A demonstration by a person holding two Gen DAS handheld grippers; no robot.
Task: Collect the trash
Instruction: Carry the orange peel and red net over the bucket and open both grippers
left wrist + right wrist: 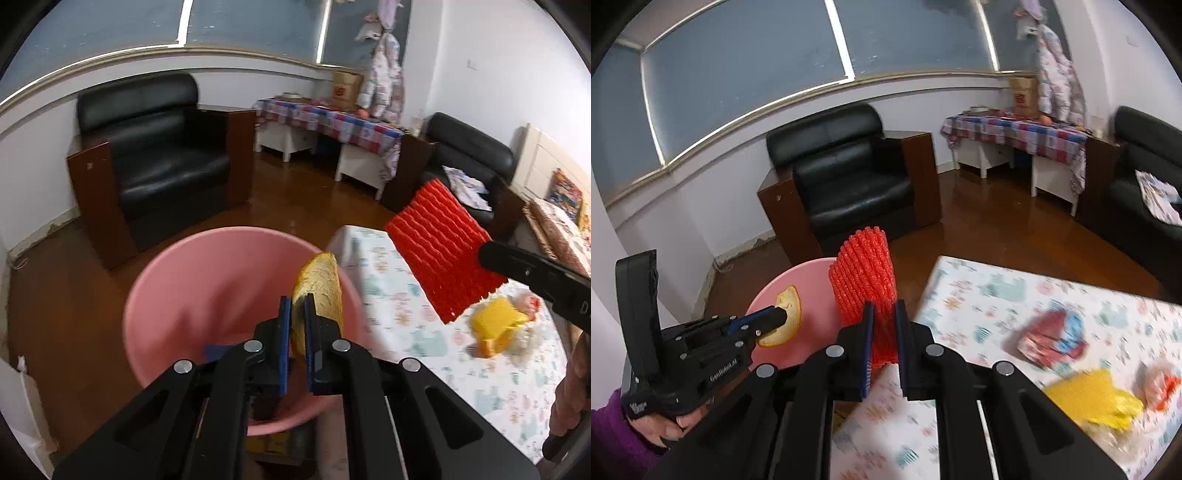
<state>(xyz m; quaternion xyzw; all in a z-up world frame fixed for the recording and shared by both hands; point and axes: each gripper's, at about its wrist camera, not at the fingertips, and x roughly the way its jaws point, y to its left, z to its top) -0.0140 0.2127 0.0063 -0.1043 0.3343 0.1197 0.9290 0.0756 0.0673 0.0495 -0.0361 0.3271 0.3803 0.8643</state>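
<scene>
My left gripper (297, 314) is shut on a yellow fruit peel (321, 284) and holds it over the pink bin (207, 288). The left gripper (779, 314) with the peel (786, 314) also shows in the right wrist view, above the bin (812, 295). My right gripper (884, 325) is shut on a red foam fruit net (864, 273), held upright near the table's left edge beside the bin. The net (439, 243) shows in the left wrist view above the table.
The table has a patterned cloth (997, 295). On it lie a yellow wrapper (1097, 398), a red and blue wrapper (1052, 339) and a small orange and clear wrapper (1160, 384). A black armchair (849, 177) stands beyond the bin. A side table (1015, 129) is at the far wall.
</scene>
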